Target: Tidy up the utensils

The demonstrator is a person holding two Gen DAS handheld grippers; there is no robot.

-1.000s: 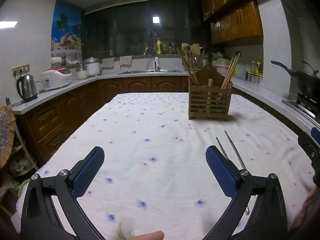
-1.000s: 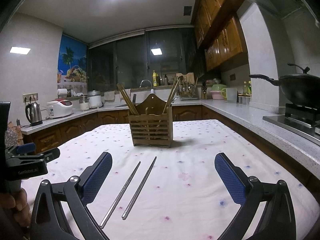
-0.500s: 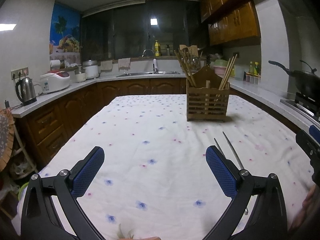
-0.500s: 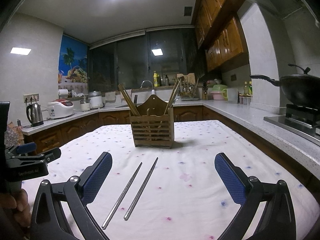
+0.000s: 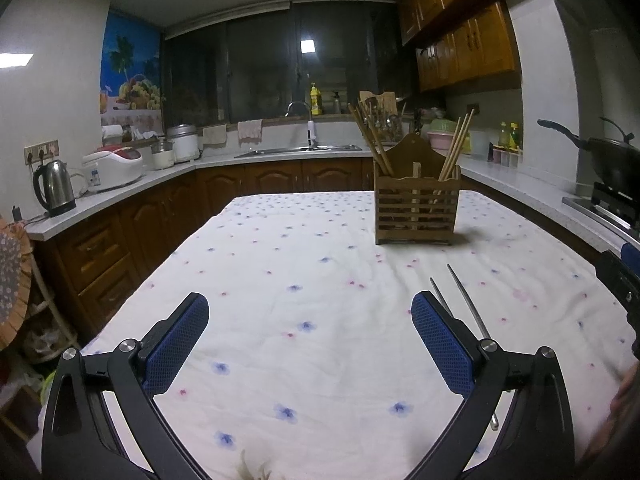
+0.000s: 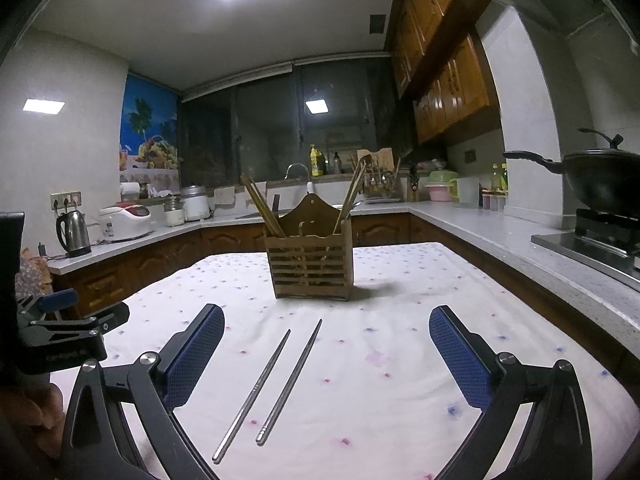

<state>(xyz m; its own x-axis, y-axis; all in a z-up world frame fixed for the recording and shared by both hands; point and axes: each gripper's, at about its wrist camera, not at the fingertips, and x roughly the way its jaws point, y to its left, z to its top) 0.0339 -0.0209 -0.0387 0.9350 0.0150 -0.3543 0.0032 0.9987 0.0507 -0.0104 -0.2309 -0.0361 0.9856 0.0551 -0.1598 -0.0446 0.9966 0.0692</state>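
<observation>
Two metal chopsticks [image 6: 276,380] lie side by side on the cloth-covered worktop [image 6: 400,360] between the wide-spread fingers of the empty right hand-held gripper [image 6: 326,360], wooden utensil holder [image 6: 310,262] beyond them, left hand-held gripper [image 5: 308,344] equally wide, empty.

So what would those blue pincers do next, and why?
Probably the right gripper should dip forward and close on one of the metal chopsticks. Both lie loose on the tablecloth between its open fingers, short of the wooden holder, which already holds wooden chopsticks. The left gripper is open, off to the side.
</observation>
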